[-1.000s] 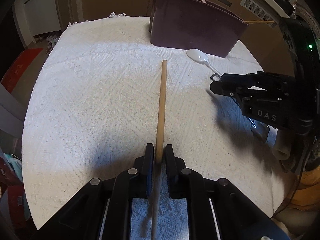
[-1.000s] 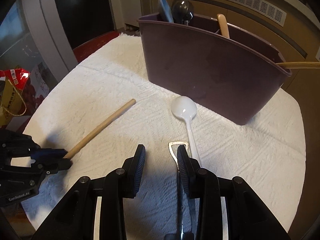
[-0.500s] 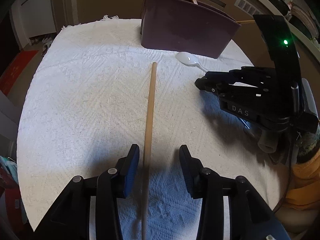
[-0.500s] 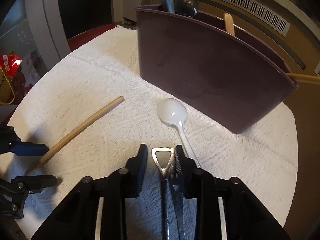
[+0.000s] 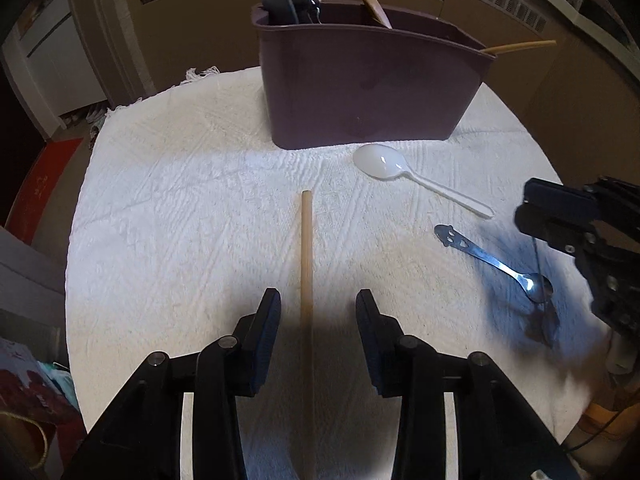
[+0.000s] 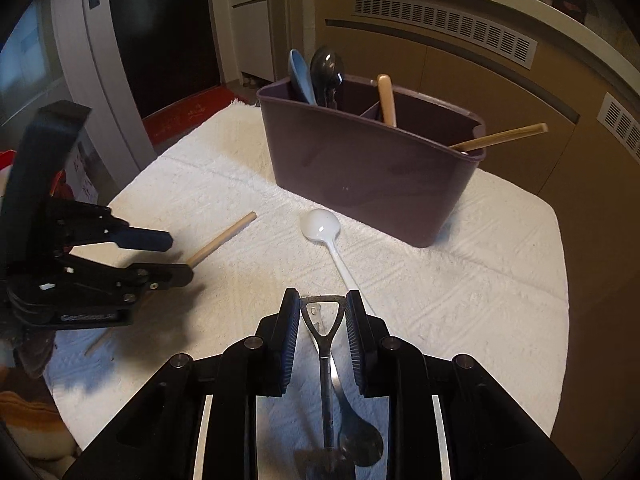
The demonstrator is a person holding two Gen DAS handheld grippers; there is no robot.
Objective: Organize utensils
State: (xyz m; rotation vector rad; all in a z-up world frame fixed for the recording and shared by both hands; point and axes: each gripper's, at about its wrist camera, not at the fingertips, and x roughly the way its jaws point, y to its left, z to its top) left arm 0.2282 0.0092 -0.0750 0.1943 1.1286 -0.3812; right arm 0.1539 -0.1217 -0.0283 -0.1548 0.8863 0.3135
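A wooden stick (image 5: 306,280) lies on the white cloth between the jaws of my open left gripper (image 5: 316,312), touching neither; it also shows in the right wrist view (image 6: 224,238). My right gripper (image 6: 322,312) is shut on the triangular handle of a metal utensil (image 6: 326,344) and holds it lifted above the cloth. A small metal spoon (image 5: 496,264) lies on the cloth beneath it, also seen in the right wrist view (image 6: 358,436). A white plastic spoon (image 5: 416,176) (image 6: 326,232) lies in front of the purple caddy (image 5: 372,92) (image 6: 368,168).
The caddy holds a blue spoon (image 6: 300,76), a dark ladle (image 6: 328,70), a wooden handle (image 6: 386,98) and a chopstick (image 6: 500,138). The round table's edge (image 5: 74,280) drops off at the left. A cabinet with vents (image 6: 440,28) stands behind.
My left gripper opened, let go of the wooden stick and pulled back. My right gripper closed on the metal utensil's handle and lifted it, uncovering the small spoon beneath.
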